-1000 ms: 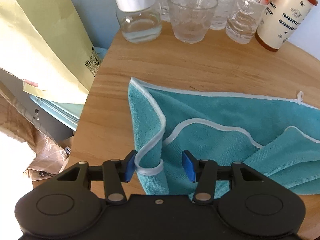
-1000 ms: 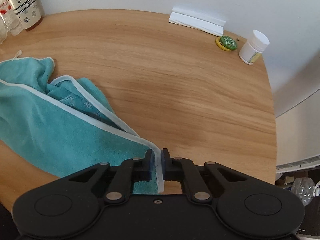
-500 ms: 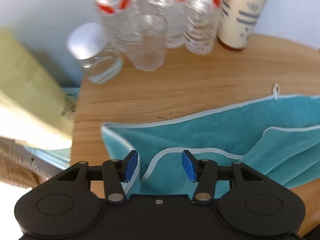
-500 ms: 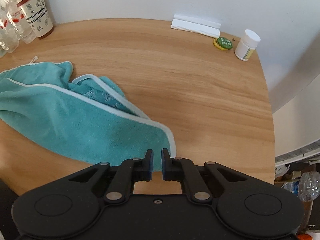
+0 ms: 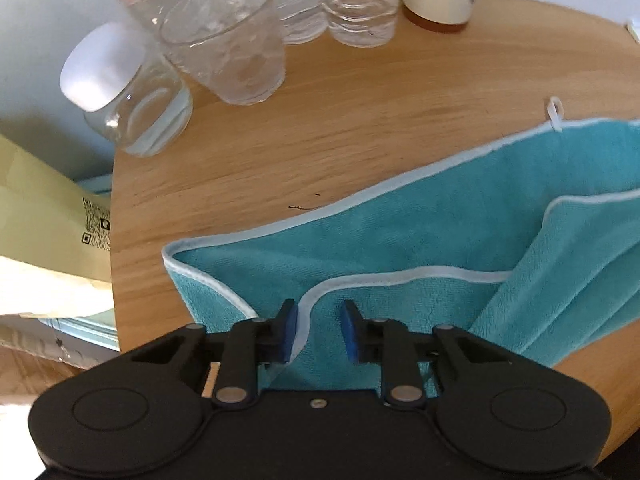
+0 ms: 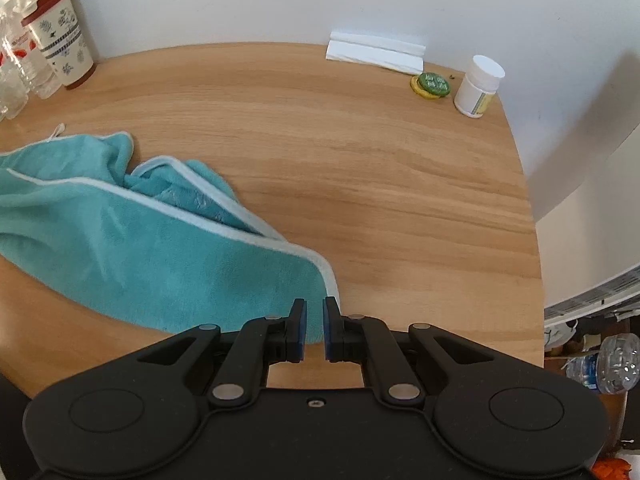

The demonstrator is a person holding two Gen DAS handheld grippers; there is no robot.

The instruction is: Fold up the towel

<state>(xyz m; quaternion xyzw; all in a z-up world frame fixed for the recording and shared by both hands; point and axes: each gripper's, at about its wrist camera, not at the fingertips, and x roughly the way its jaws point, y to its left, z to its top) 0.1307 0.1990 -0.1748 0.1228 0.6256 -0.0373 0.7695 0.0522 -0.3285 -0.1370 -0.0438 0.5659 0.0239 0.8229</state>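
Both grippers hover unclamped, left gripper (image 5: 318,332) jaws wide over the towel (image 5: 420,240) hem at twelve o'clock, right gripper (image 6: 314,330) slightly parted at the towel's corner, cloth stretching toward ten.

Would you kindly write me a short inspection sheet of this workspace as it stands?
Surface: round wooden table, bare on its right half.
Job's things: teal towel, loosely folded, edges uneven.
Clutter: glass, lidded jar, bottles, patterned cup, white pill bottle, green lid, folded paper.
Grippers: left gripper open over the towel's hem; right gripper slightly open, holding nothing.
Cables: nothing seen.
Surroundings: white wall, yellow bag.
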